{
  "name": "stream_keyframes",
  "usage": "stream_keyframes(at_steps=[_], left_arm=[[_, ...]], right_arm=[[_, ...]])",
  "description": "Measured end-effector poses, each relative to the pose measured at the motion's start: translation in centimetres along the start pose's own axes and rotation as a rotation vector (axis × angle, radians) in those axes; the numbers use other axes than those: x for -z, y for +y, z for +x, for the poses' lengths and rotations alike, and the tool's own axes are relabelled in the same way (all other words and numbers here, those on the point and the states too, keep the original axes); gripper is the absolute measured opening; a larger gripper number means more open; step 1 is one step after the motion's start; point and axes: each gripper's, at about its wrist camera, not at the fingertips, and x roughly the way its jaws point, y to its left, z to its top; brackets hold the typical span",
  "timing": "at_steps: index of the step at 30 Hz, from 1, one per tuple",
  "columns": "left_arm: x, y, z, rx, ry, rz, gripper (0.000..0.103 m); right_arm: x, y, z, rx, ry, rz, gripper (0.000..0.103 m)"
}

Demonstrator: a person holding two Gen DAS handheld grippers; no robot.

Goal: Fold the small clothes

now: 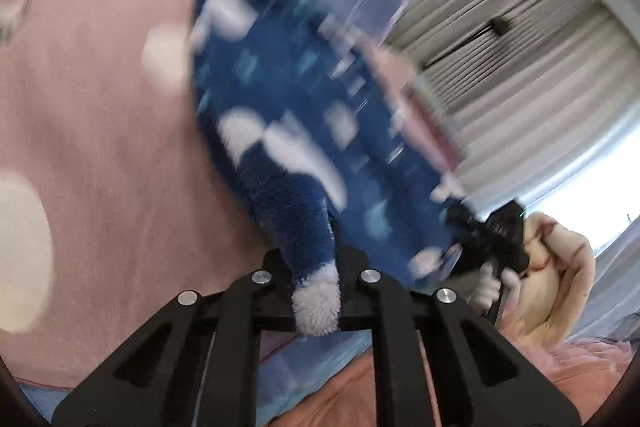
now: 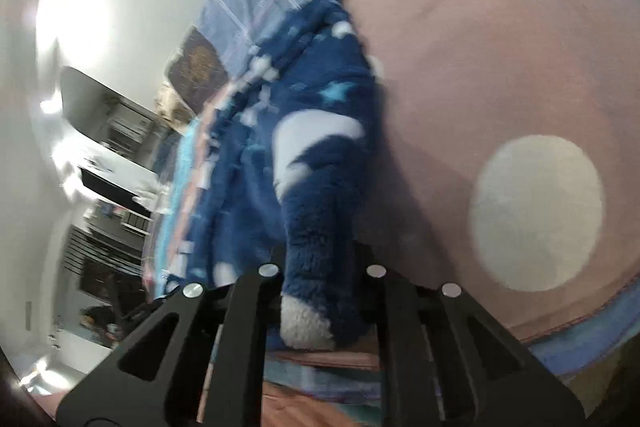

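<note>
Both tongs [image 1: 316, 267] [image 2: 320, 267] clamp blue fleece garment [image 1: 288, 115] over pink dotted blanket [image 1: 92, 131].

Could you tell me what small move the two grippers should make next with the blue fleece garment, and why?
Probably lower it flat onto the pink blanket. Both the left gripper and right gripper are shut on white-cuffed ends of the blue fleece garment, which hangs bunched, not spread.

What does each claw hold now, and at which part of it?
Both hold the same blue fleece garment. The left claw is shut on one white-tipped cuff; the right claw is shut on another such cuff.
</note>
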Motion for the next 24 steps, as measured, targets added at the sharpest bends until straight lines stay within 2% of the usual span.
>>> stream_keyframes(at_steps=[2, 3, 4, 7, 10, 11, 13, 14, 15, 16, 17, 18, 19, 20, 21, 22, 23, 24], left_arm=[[-1.2, -2.9, -3.3, 0.005, -0.108, 0.08, 0.011], [-1.6, -4.4, -5.0, -0.003, -0.152, 0.127, 0.011], [-1.9, -5.3, -5.9, -0.013, -0.17, 0.159, 0.011], [-1.7, -6.3, -6.7, -0.028, -0.162, 0.19, 0.012], [-0.8, -4.6, -4.5, -0.08, -0.078, 0.153, 0.012], [-0.3, -3.5, -3.6, -0.113, -0.043, 0.13, 0.012], [0.6, -1.6, -1.9, -0.162, 0.024, 0.084, 0.014], [0.7, -0.8, -1.6, -0.166, 0.042, 0.061, 0.015], [0.9, 0.0, -1.3, -0.161, 0.06, 0.025, 0.022], [1.0, 0.7, -1.4, -0.15, 0.07, 0.002, 0.034], [1.0, 1.1, -1.2, -0.148, 0.079, -0.017, 0.041], [1.1, 1.2, -1.0, -0.152, 0.086, -0.021, 0.047], [1.2, 1.4, -0.6, -0.173, 0.095, -0.016, 0.05], [1.3, 1.9, -0.4, -0.179, 0.1, -0.017, 0.049], [1.4, 2.3, 0.1, -0.157, 0.11, -0.035, 0.046], [1.5, 2.3, 0.3, -0.131, 0.112, -0.05, 0.016], [1.5, 2.2, 0.4, -0.076, 0.112, -0.073, 0.011], [1.1, 1.2, -0.1, -0.024, 0.083, -0.07, 0.01]], right_arm=[[-0.1, 1.4, -1.3, -0.152, -0.006, 0.034, 0.01], [0.0, 2.3, -2.1, -0.205, -0.008, 0.03, 0.01], [0.2, 3.2, -2.8, -0.22, -0.01, 0.001, 0.01], [1.1, 4.7, -3.3, -0.058, 0.012, -0.103, 0.01], [2.7, 2.1, -1.3, 0.148, 0.1, -0.089, 0.015], [3.3, 0.6, -0.6, 0.19, 0.125, -0.053, 0.018], [3.6, -0.9, -0.2, 0.159, 0.132, 0.004, 0.024], [3.6, -1.3, -0.3, 0.143, 0.125, 0.022, 0.037], [3.6, -1.4, -0.5, 0.134, 0.117, 0.027, 0.054], [3.5, -1.3, -0.8, 0.129, 0.105, 0.02, 0.059], [3.3, -1.1, -1.0, 0.127, 0.095, 0.008, 0.059], [3.1, -0.8, -1.0, 0.124, 0.088, -0.012, 0.059], [2.9, -0.7, -0.9, 0.118, 0.087, -0.023, 0.059], [2.8, -0.6, -0.5, 0.114, 0.089, -0.032, 0.052], [2.6, -0.4, -0.3, 0.117, 0.096, -0.037, 0.025], [2.5, -0.1, 0.3, 0.117, 0.11, -0.045, 0.014], [2.3, -0.1, 0.5, 0.112, 0.112, -0.042, 0.014], [2.0, 0.1, 0.2, 0.063, 0.091, -0.022, 0.013]])
